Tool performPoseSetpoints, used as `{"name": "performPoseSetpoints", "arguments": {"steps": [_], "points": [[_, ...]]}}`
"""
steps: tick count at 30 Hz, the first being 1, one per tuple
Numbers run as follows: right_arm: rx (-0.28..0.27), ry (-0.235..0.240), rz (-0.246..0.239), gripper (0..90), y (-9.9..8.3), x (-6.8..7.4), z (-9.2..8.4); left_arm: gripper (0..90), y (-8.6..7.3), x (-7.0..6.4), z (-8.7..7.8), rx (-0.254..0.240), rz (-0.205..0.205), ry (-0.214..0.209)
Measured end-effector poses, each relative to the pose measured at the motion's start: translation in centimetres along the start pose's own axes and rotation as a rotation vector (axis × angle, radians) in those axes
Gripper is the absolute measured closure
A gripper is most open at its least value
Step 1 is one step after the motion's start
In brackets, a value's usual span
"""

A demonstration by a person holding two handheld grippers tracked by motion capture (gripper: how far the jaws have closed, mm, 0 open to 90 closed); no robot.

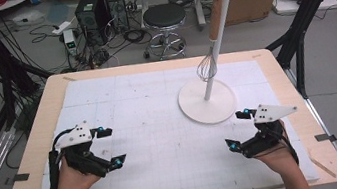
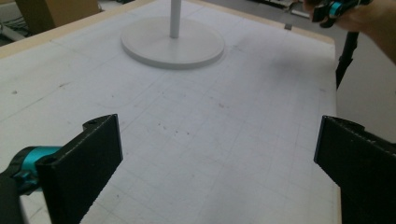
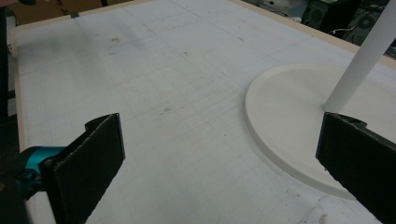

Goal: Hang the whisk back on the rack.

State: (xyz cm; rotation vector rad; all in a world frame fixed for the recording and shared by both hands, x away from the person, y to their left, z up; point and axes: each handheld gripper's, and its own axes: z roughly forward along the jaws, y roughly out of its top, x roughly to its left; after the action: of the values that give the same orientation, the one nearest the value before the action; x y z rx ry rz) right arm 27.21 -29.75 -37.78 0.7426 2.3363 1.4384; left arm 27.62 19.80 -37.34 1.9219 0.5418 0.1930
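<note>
Resting low over the gridded mat, the left gripper and right gripper both stand wide, holding nothing; a whisk hangs on the white stand.

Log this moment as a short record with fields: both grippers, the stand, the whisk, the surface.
left gripper: open, holding nothing, low over the near left of the mat
right gripper: open, holding nothing, near right, just beside the stand's base
stand: white pole on a round base, upright, hooks at the top
whisk: hangs from the stand, wire head down beside the pole
mat: white gridded sheet covering the wooden table
</note>
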Motion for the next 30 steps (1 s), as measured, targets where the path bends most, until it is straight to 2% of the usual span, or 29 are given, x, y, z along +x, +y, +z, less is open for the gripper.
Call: {"name": "performPoseSetpoints", "arguments": {"steps": [3,5,11,19,30], "points": [[-0.002,-0.001,0.006,0.1,0.0,-0.1,-0.1,1.6,-0.2,0.2,0.2,0.017,-0.001,-0.002],[-0.005,-0.004,0.015,0.1,0.0,-0.2,-0.1,1.6,-0.2,0.2,0.0,0.009,-0.007,0.000],[0.010,-0.005,0.008,0.1,0.0,-0.2,0.3,1.7,-0.7,0.5,0.2,0.006,-0.019,-0.005],[0.025,-0.005,-0.001,0.1,-0.1,0.0,0.6,1.6,-1.0,0.2,0.8,0.024,-0.012,-0.014],[0.022,-0.003,0.008,0.1,0.0,0.0,0.6,1.6,-1.2,0.3,0.3,0.012,-0.025,-0.007]]}}
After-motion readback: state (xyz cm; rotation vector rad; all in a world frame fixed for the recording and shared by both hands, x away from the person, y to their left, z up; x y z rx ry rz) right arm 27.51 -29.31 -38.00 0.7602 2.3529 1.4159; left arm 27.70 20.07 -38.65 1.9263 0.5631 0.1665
